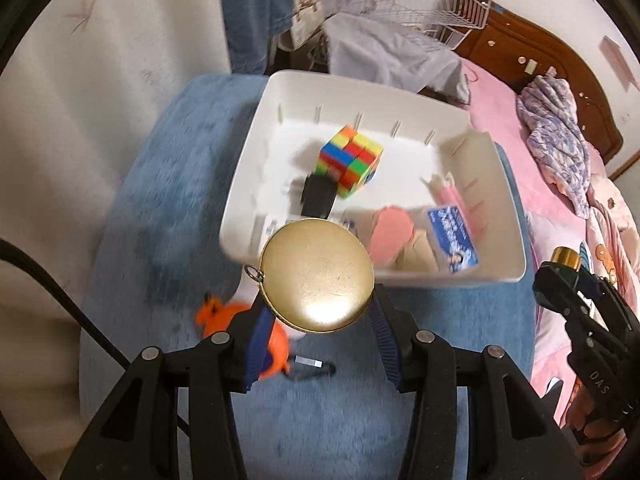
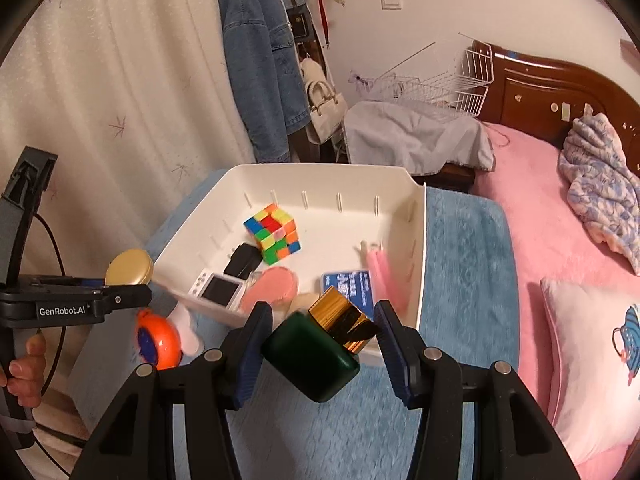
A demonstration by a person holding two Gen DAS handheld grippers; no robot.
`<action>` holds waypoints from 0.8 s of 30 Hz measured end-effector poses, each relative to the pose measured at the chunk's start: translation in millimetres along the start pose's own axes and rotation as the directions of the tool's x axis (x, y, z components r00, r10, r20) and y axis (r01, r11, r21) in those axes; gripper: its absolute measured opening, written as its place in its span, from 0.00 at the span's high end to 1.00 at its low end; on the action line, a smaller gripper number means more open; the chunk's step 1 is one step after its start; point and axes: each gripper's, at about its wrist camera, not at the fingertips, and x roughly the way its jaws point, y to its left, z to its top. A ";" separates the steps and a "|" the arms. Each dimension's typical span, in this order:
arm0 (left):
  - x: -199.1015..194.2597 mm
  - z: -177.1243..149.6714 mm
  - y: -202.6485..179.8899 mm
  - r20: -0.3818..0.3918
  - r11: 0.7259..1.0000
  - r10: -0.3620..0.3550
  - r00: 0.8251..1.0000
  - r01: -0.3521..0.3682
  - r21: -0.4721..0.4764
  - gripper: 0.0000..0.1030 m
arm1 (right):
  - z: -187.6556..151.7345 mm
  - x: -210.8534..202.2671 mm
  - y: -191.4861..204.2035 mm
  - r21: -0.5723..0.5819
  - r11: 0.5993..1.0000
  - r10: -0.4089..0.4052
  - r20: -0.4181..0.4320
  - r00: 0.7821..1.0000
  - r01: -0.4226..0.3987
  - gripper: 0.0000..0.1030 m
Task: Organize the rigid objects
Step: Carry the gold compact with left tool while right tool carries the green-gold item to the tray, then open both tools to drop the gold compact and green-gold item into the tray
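Between the pads of our left gripper [image 1: 318, 322] sits a round gold tin [image 1: 317, 275], clamped edge to edge with its flat face toward the camera. Our right gripper [image 2: 320, 338] holds a dark green bottle with a gold cap [image 2: 320, 344]; its left pad presses the green body, and we cannot tell whether the right pad touches the cap, though the bottle hangs clear of the cloth, so we judge it gripped.

Just ahead of both tools stands the white bin [image 2: 418, 240], open-topped, on a blue fuzzy cover [image 2: 460, 248]. We judge the step in hand to be carrying both items to the bin. The next move calls for bringing each over the near wall and letting go above bare floor.

Inside, ahead of the left gripper, lie a colour cube [image 1: 349, 162] and a black block [image 1: 318, 196] touching it. Nearer the front wall are a pink oval piece [image 1: 389, 236], a blue printed box [image 1: 452, 238] and, seen from the right, a small white device with a dark screen [image 2: 218, 290]. Bare floor lies beyond the cube, toward the far wall and the far right corner.

Below and left of the left gripper an orange toy [image 1: 240, 332] rests outside the bin on the cover. To the right of the right gripper the cover ends against a pink bed [image 2: 532, 208]. The bin's near wall is the edge to clear.
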 end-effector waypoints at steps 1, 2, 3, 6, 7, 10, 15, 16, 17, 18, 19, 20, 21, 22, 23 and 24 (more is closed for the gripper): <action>1.1 3.5 0.1 0.005 1.000 -0.008 1.000 0.008 0.005 0.51 | 1.7 3.7 0.1 0.001 1.000 -0.004 0.001 1.000 0.004 0.48; 3.7 8.3 -0.1 0.010 1.000 -0.016 1.000 0.016 0.012 0.51 | 3.3 7.7 0.1 0.003 1.000 -0.010 0.000 1.000 0.010 0.48; 6.1 12.0 -0.5 0.016 1.000 -0.019 1.000 0.019 0.019 0.51 | 5.0 12.1 0.2 0.005 1.000 -0.017 -0.001 1.000 0.017 0.48; 11.9 22.3 -2.2 0.036 0.999 -0.019 0.999 0.017 0.041 0.51 | 7.7 23.8 0.5 0.012 1.000 -0.027 -0.008 1.000 0.027 0.48; 14.0 25.4 -2.6 0.041 0.999 -0.020 0.999 0.018 0.045 0.51 | 8.6 28.0 0.3 0.016 0.999 -0.031 -0.011 0.999 0.031 0.48; 20.8 34.8 -3.0 0.047 0.998 -0.039 0.998 0.037 0.041 0.51 | 10.7 40.3 -0.5 0.028 0.998 -0.047 -0.022 0.999 0.048 0.48; 33.7 47.0 -5.4 0.038 0.998 -0.040 0.998 0.038 0.044 0.51 | 11.4 55.6 -2.1 0.049 0.997 -0.058 -0.042 0.997 0.060 0.48; 36.0 49.0 -5.3 0.034 0.998 -0.040 0.999 0.039 0.041 0.51 | 11.1 58.8 -2.8 0.057 0.997 -0.057 -0.050 0.997 0.060 0.48; 38.4 51.0 -5.4 0.029 0.998 -0.041 0.999 0.039 0.040 0.51 | 11.6 60.3 -3.4 0.062 0.996 -0.057 -0.055 0.997 0.060 0.48; 40.1 52.8 -5.8 0.025 0.998 -0.037 0.999 0.036 0.042 0.51 | 11.5 62.1 -3.8 0.067 0.996 -0.056 -0.058 0.997 0.060 0.48; 41.2 54.1 -6.0 0.024 0.999 -0.033 0.999 0.032 0.044 0.51 | 11.3 63.3 -4.1 0.071 0.996 -0.057 -0.060 0.997 0.061 0.48; 41.7 55.2 -6.1 0.027 0.999 -0.029 0.999 0.028 0.046 0.52 | 11.0 63.6 -4.3 0.073 0.995 -0.057 -0.062 0.996 0.061 0.48; 42.0 56.2 -6.1 0.030 0.999 -0.026 0.999 0.025 0.048 0.56 | 10.9 64.1 -4.5 0.074 0.995 -0.056 -0.063 0.996 0.061 0.48; 42.0 57.2 -6.1 0.030 0.999 -0.025 0.999 0.023 0.049 0.58 | 11.3 64.7 -4.8 0.074 0.995 -0.057 -0.066 0.996 0.061 0.48; 41.8 58.1 -6.1 0.030 0.999 -0.023 0.999 0.022 0.050 0.58 | 11.4 64.6 -5.1 0.075 0.995 -0.057 -0.066 0.996 0.062 0.48; 41.6 58.7 -6.1 0.031 0.999 -0.021 0.999 0.020 0.050 0.58 | 11.6 63.1 -5.2 0.076 0.995 -0.056 -0.059 0.997 0.060 0.48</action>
